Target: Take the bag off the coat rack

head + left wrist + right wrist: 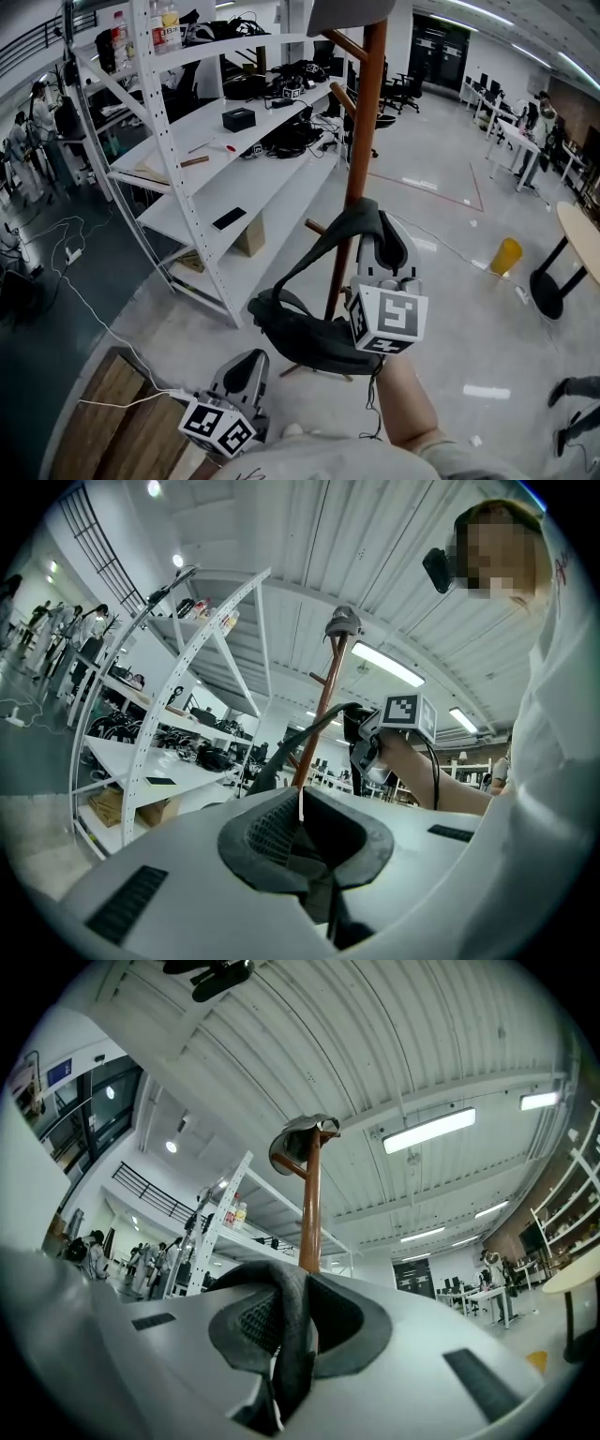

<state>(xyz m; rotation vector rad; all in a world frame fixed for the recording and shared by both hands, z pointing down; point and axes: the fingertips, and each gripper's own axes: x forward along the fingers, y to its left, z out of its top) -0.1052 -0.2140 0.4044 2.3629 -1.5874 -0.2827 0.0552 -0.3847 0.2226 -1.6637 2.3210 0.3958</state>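
A dark grey bag hangs by its strap in front of the brown coat rack pole. My right gripper is shut on the top of the strap right beside the pole, and the strap shows pinched between its pads. A short peg sticks out left of the pole under the strap. A grey cap sits on the rack's top. My left gripper is low at the left, apart from the bag, its pads together with nothing between them.
A white shelving unit with boxes and cables stands left of the rack. A yellow bin and a round table are at the right. A wooden board lies at the lower left, with cables on the floor.
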